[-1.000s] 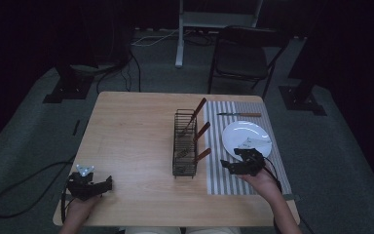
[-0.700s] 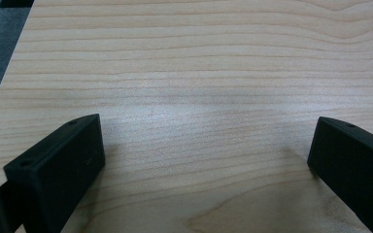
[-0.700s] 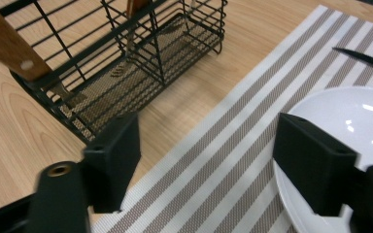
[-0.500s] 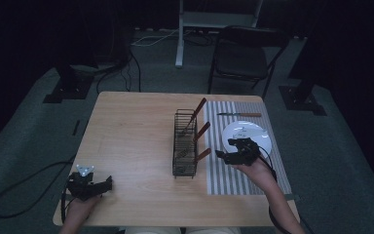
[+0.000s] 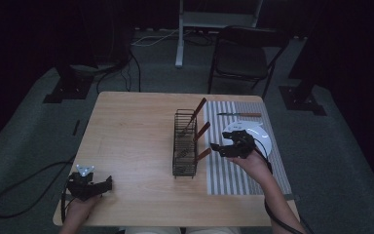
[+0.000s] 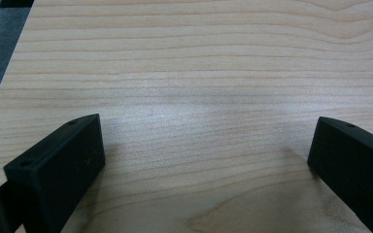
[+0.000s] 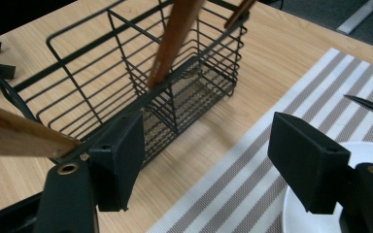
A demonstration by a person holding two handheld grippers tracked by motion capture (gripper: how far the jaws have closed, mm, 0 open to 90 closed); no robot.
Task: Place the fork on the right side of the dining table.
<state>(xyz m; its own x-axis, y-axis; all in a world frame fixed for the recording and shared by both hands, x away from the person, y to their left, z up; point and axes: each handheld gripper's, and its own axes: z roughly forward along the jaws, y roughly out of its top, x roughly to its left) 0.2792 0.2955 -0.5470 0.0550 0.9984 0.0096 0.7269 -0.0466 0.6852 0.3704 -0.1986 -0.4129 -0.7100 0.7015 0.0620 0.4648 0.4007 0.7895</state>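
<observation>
wooden-handled utensil leans from the wire basket, just beside my right claw. jaws wide, just been closing, nothing between them. judged light, stiff, smooth; grip mid-handle.

i see a table of pale wood with fine grain and a smooth, faintly sheeny finish. the basket is thin black wire, matt. the handles in it look like brown wood, smooth. the striped mat seems woven cloth. the plate is white and glossy. my gripper jaws are matt black plastic.
</observation>
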